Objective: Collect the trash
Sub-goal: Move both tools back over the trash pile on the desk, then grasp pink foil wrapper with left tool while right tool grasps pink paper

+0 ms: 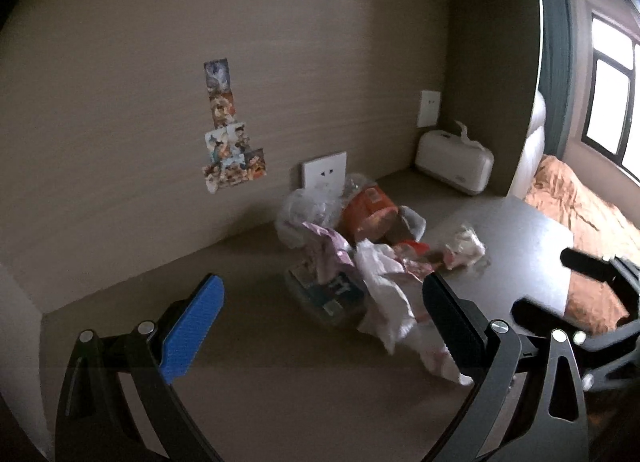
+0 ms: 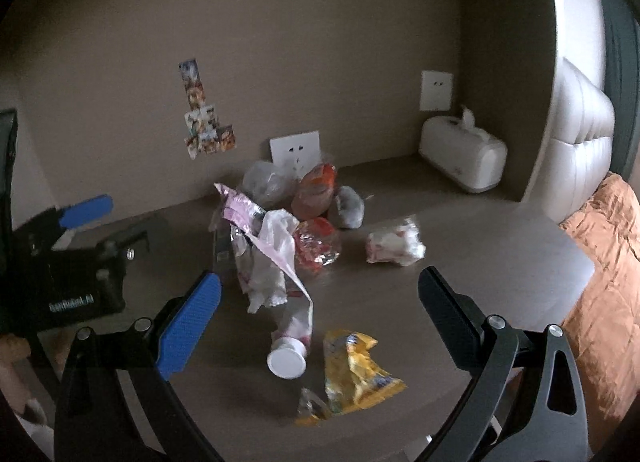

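Observation:
A heap of trash lies mid-desk: a white plastic bag (image 1: 386,294) (image 2: 276,254), a pink foil wrapper (image 2: 240,209), an orange package (image 1: 368,209) (image 2: 316,189), a red-silver wrapper (image 2: 318,248) and a crumpled white wrapper (image 1: 464,246) (image 2: 396,244). Nearer the front edge lie a white-capped bottle (image 2: 288,356) and a yellow snack bag (image 2: 356,372). My left gripper (image 1: 324,318) is open just short of the heap, the white bag between its fingers' line. My right gripper (image 2: 320,314) hangs open above the bottle. Both hold nothing.
A white tissue box (image 1: 454,167) (image 2: 464,159) stands in the desk's back right corner. Wall sockets (image 1: 324,173) and stickers (image 1: 228,141) are on the back panel. An orange blanket (image 2: 608,262) and padded headboard (image 2: 580,133) lie right of the desk (image 1: 240,270).

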Demonstrator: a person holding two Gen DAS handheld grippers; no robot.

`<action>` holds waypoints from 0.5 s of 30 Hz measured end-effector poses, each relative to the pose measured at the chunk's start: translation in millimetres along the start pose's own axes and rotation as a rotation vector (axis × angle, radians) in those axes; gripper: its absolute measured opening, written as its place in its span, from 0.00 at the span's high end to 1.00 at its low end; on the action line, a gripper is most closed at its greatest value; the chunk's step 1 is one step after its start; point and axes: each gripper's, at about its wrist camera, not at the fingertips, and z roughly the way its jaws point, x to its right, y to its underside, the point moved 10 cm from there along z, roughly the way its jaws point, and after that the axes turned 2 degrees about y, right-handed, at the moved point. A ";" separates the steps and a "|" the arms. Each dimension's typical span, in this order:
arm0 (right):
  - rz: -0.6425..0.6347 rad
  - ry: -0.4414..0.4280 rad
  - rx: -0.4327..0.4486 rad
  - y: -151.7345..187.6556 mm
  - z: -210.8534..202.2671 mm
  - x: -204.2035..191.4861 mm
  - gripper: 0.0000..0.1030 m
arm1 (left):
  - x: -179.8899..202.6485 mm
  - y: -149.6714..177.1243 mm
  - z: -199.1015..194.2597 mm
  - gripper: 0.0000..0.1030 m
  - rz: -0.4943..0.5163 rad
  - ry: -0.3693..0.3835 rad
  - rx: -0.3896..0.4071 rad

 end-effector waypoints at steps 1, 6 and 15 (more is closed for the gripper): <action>-0.002 0.004 -0.009 1.5 6.0 -0.1 0.04 | -2.4 -1.7 5.9 0.06 -0.005 0.012 -0.004; 0.004 0.026 -0.066 11.1 42.7 -1.5 0.13 | -6.5 -14.7 46.2 0.11 0.026 0.063 -0.019; 0.034 0.025 -0.173 28.8 90.3 -1.5 0.60 | 1.2 -11.4 116.6 0.37 0.067 0.178 -0.109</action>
